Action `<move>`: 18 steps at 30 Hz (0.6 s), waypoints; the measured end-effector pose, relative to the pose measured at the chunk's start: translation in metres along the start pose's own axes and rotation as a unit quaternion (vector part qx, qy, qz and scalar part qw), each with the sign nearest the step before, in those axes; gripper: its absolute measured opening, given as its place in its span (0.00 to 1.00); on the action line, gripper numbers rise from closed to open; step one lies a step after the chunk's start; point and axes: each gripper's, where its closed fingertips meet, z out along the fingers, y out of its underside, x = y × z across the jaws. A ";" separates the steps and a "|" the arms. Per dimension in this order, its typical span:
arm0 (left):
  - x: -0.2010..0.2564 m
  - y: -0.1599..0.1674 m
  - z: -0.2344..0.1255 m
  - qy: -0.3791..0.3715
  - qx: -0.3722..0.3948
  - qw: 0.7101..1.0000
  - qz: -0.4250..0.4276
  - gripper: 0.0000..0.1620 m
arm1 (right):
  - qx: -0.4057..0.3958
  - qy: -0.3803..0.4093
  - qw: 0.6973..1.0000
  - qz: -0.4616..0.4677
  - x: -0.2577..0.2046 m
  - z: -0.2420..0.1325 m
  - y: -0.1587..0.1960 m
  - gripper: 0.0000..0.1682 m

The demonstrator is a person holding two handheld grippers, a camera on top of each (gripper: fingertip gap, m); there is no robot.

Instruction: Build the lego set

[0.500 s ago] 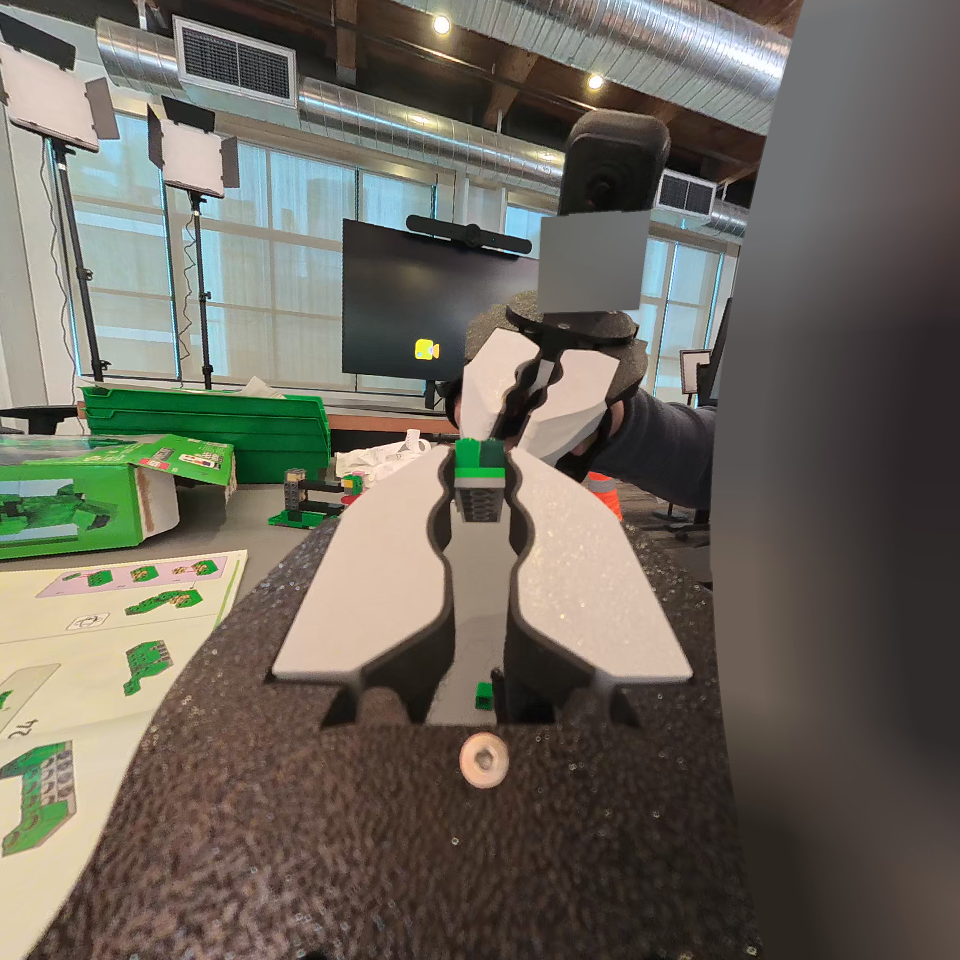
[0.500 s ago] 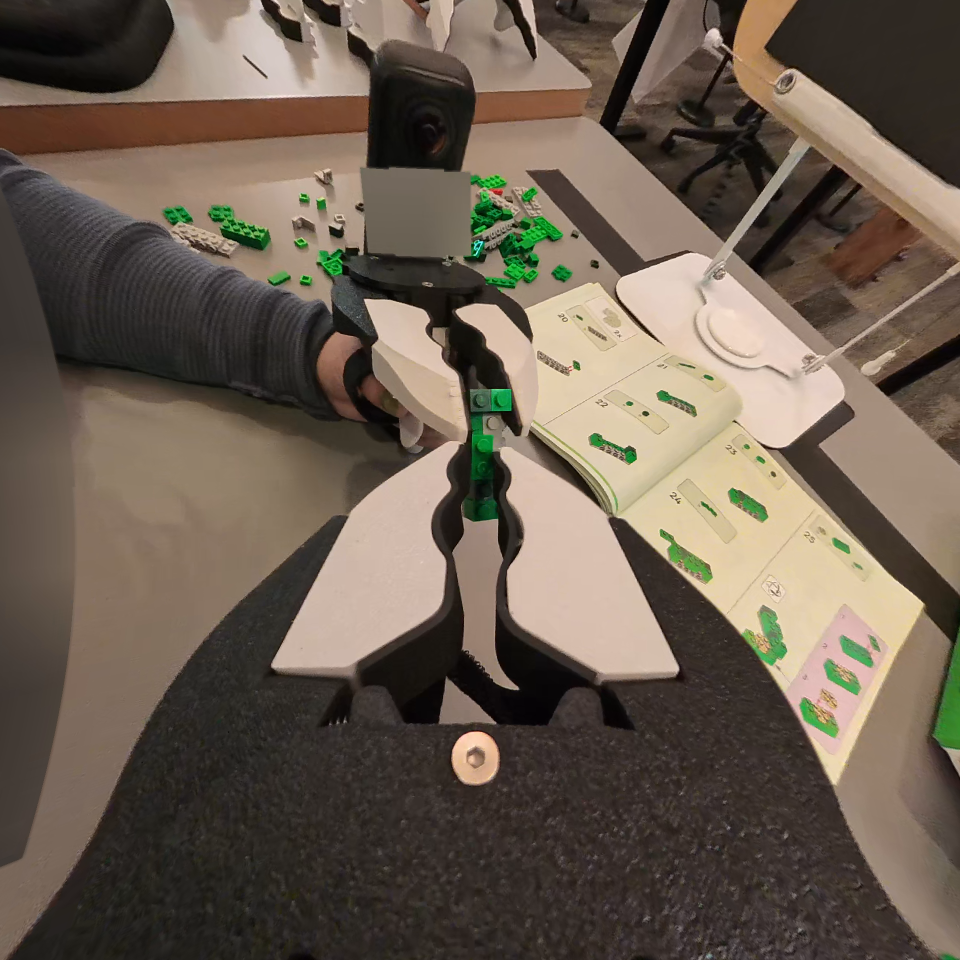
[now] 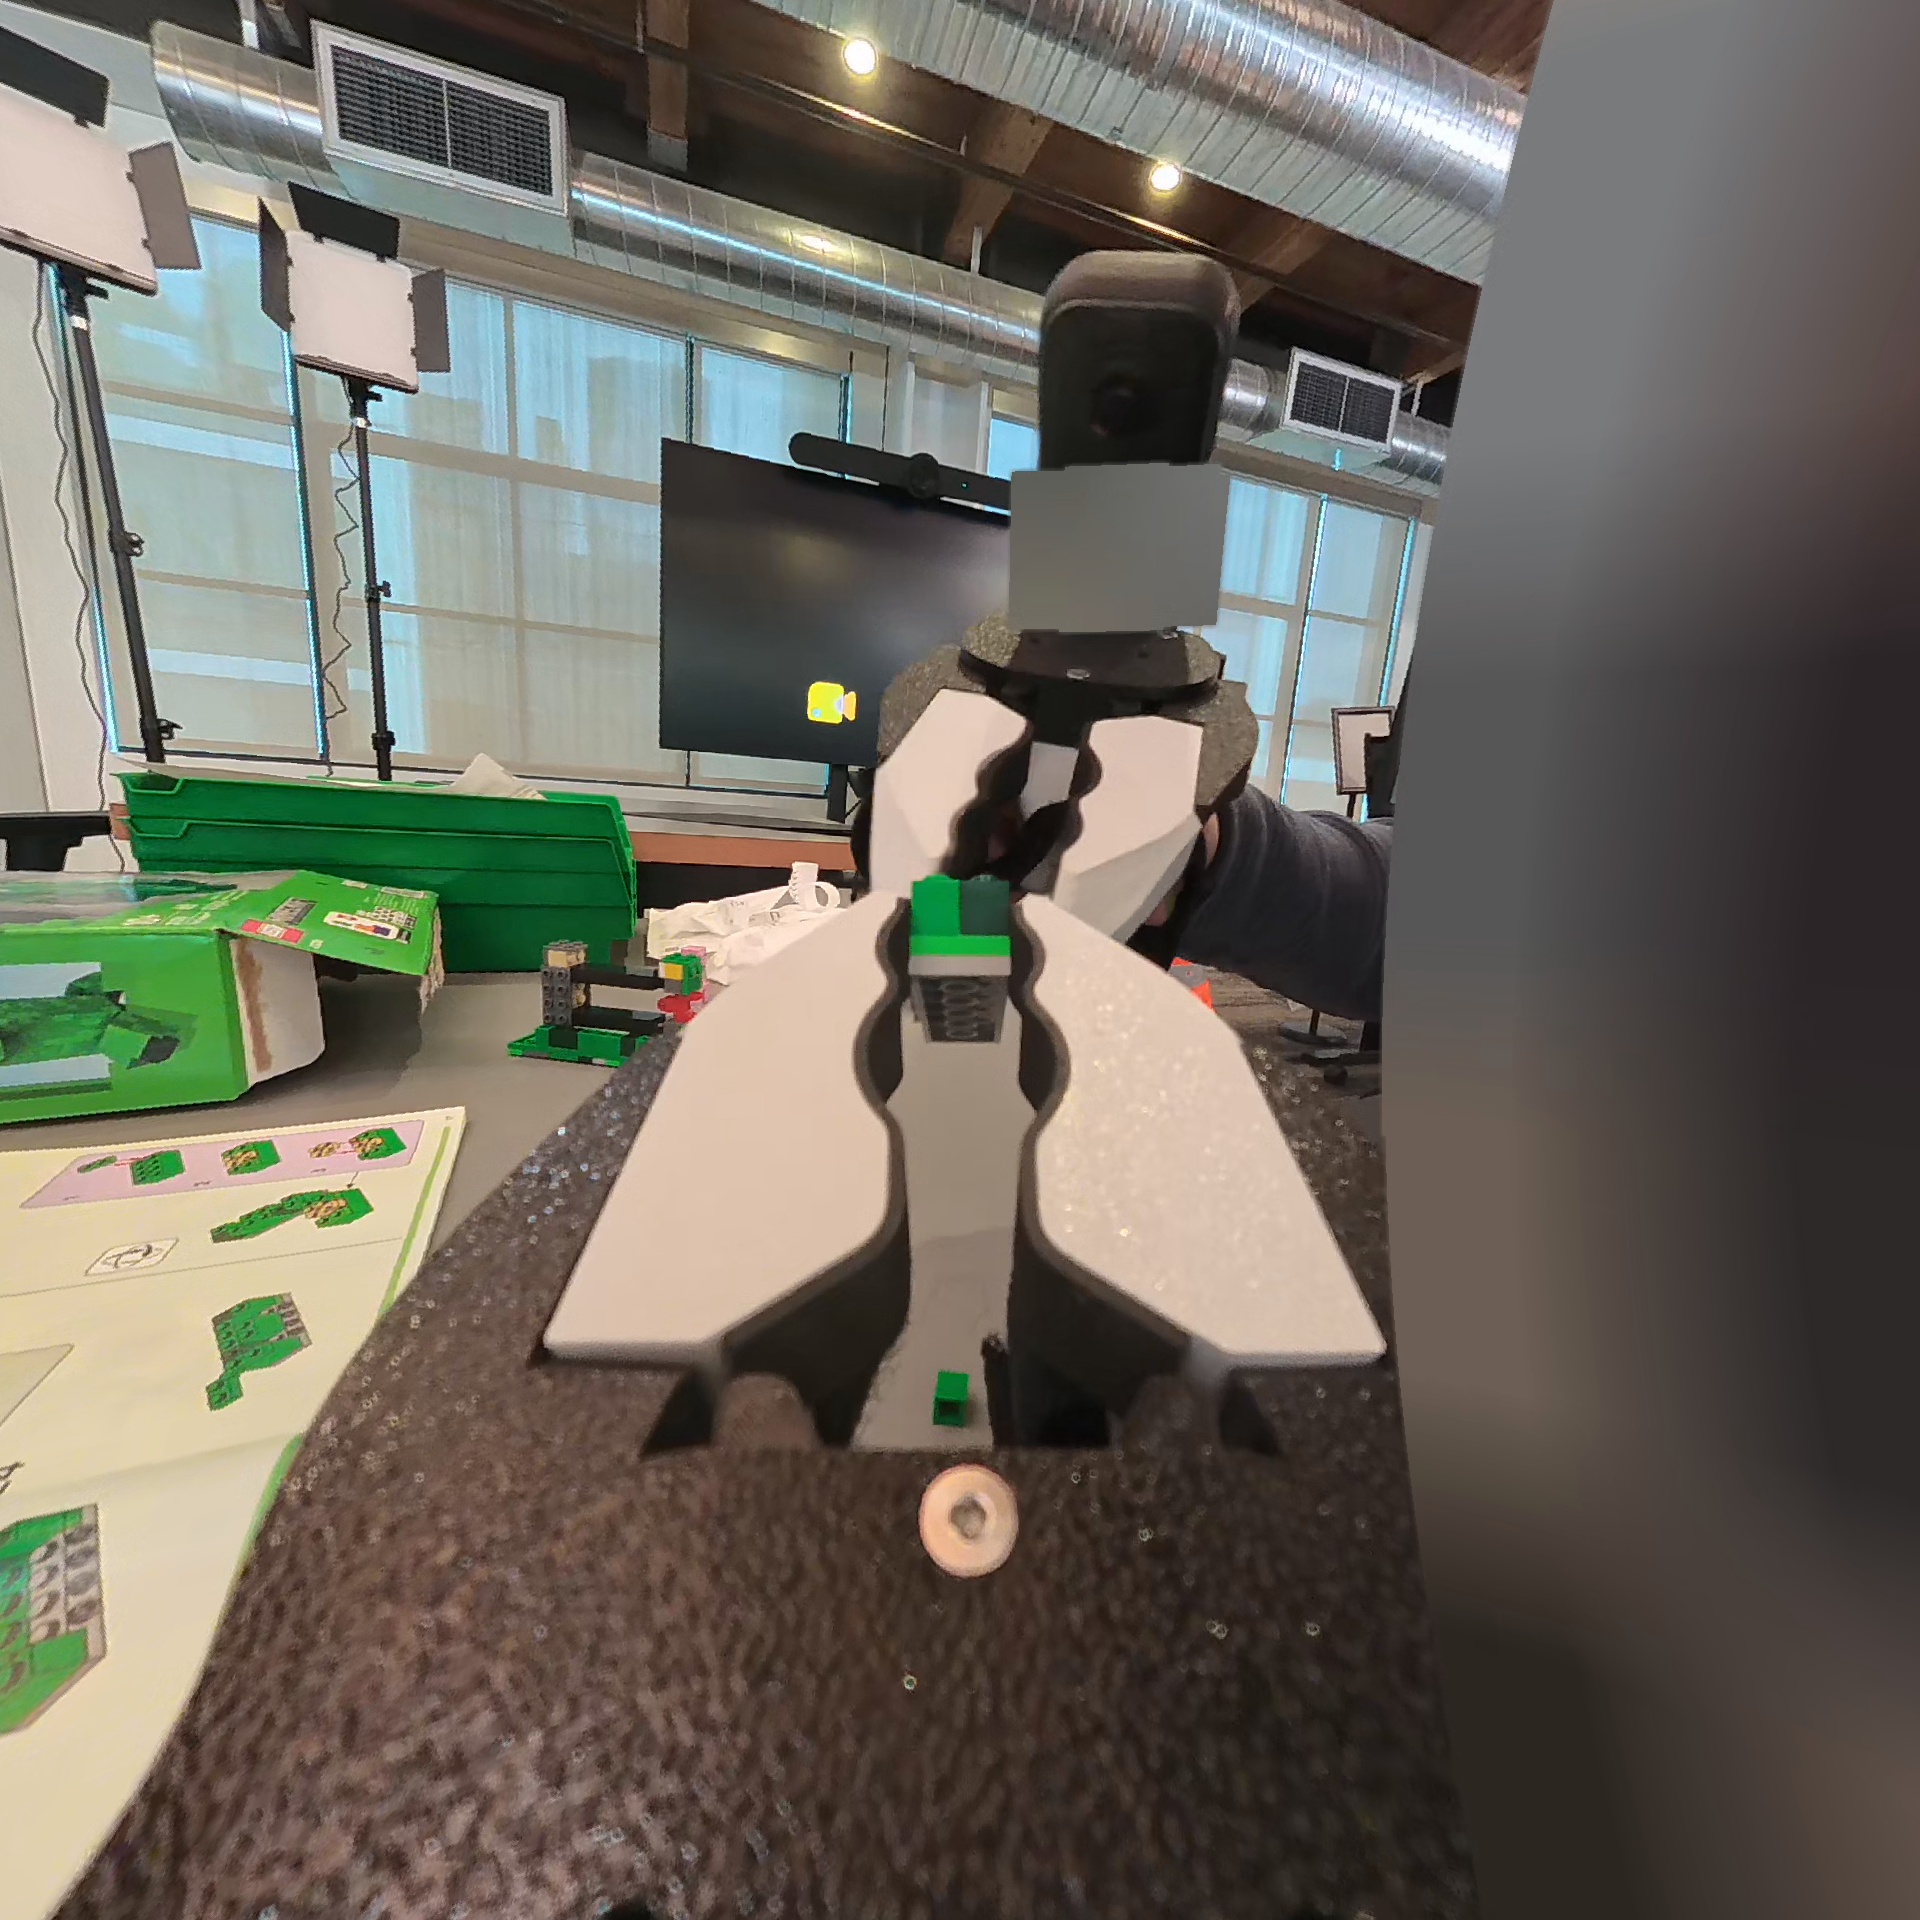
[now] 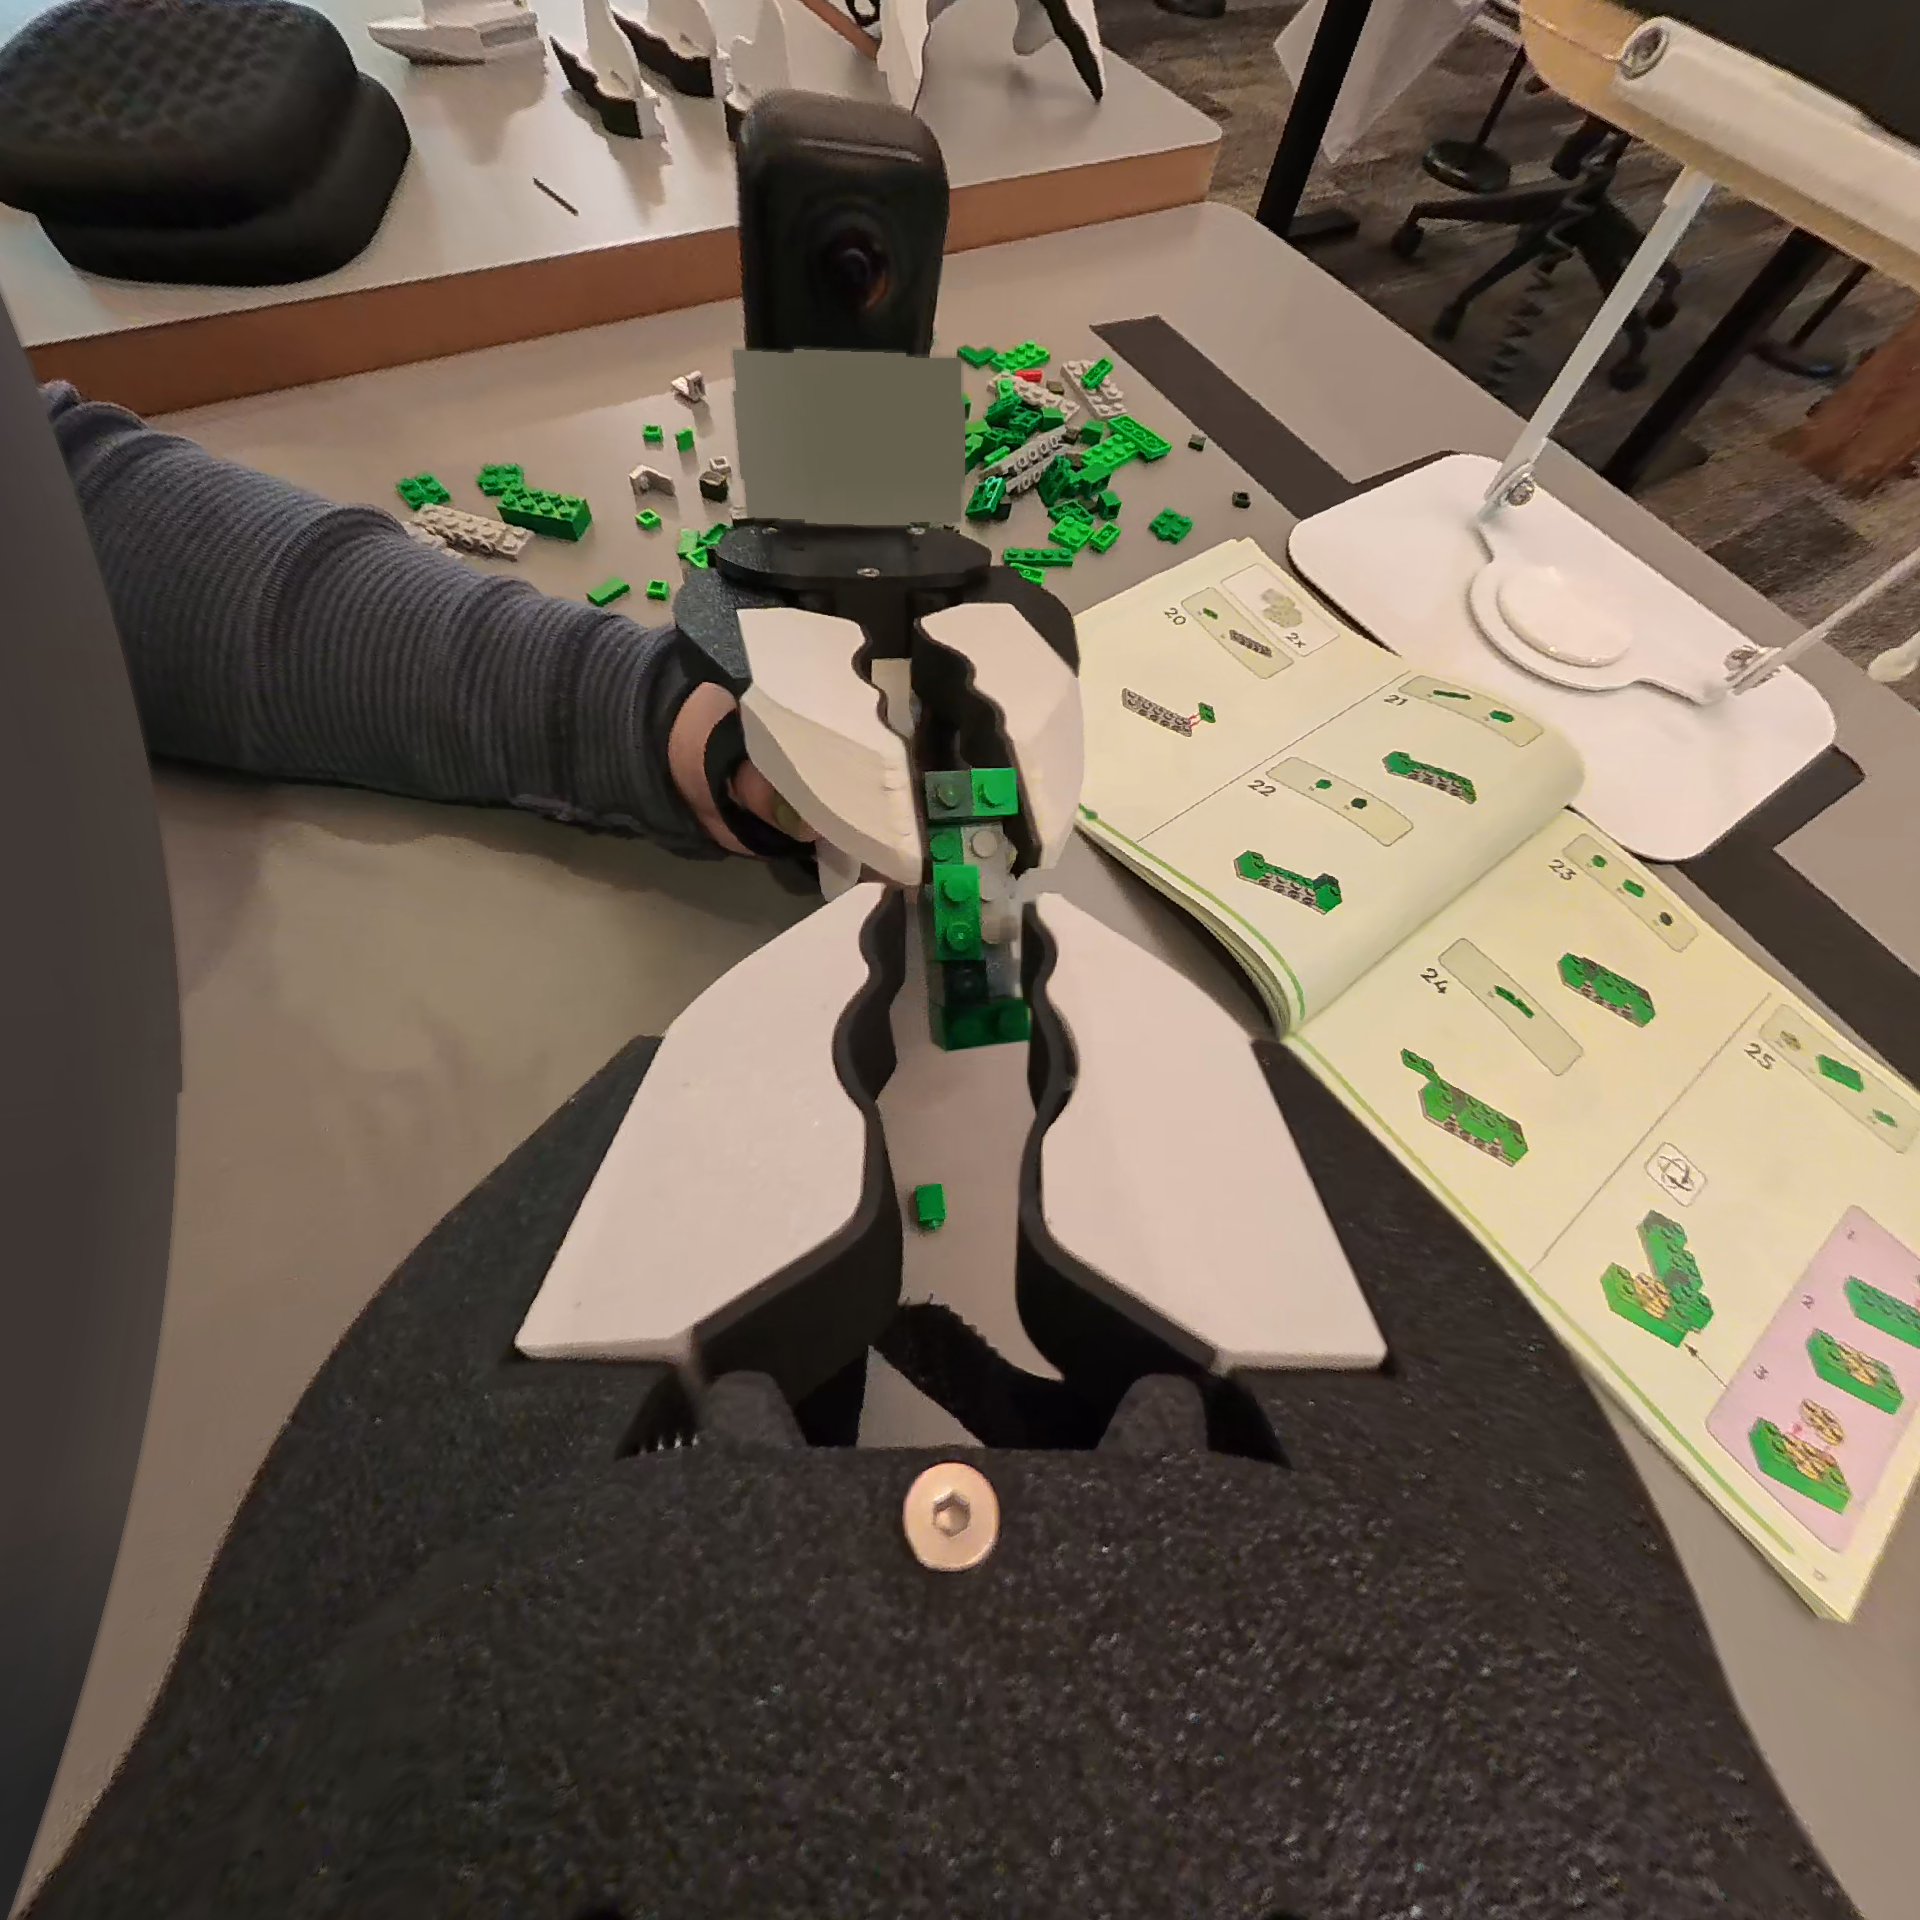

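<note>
**Grippers meet over the brick strip**

Little has shifted since half a second ago: both grippers hold nearly the same pose, tip to tip, though a loose green stud now shows on the table between the right gripper's fingers, where it did not show before.

Far left in the left wrist view sits the green box (image 3: 125, 997), with the manual (image 3: 208, 1299) spread in front of it and stacked green bins (image 3: 395, 852) behind. A small finished build (image 3: 603, 997) stands on the table (image 3: 468, 1049) just beyond. Next comes the left gripper (image 3: 958, 935), its fingers closed on the end of the brick strip (image 3: 961, 966); the strip's green top and grey underside sit right between the tips. Facing it, the right gripper's fingers meet it head-on.

From the right wrist view, a sleeved arm (image 4: 343, 644) reaches in from the left. Loose bricks (image 4: 1039, 447) lie scattered behind. The right gripper (image 4: 951, 935) has its fingers around the near end of the strip (image 4: 961, 914), which runs away from the camera into the left gripper's closed tips. Whether the right fingers actually pinch it I cannot tell. The stud (image 4: 928, 1205) lies on the table below. Rightward lie the open manual and a white lamp base (image 4: 1558, 644).
</note>
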 end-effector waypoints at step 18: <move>-0.025 -0.011 -0.011 -0.067 0.055 0.995 -0.056 0.10 | -0.087 0.385 0.822 -0.411 0.028 0.012 -0.007 0.25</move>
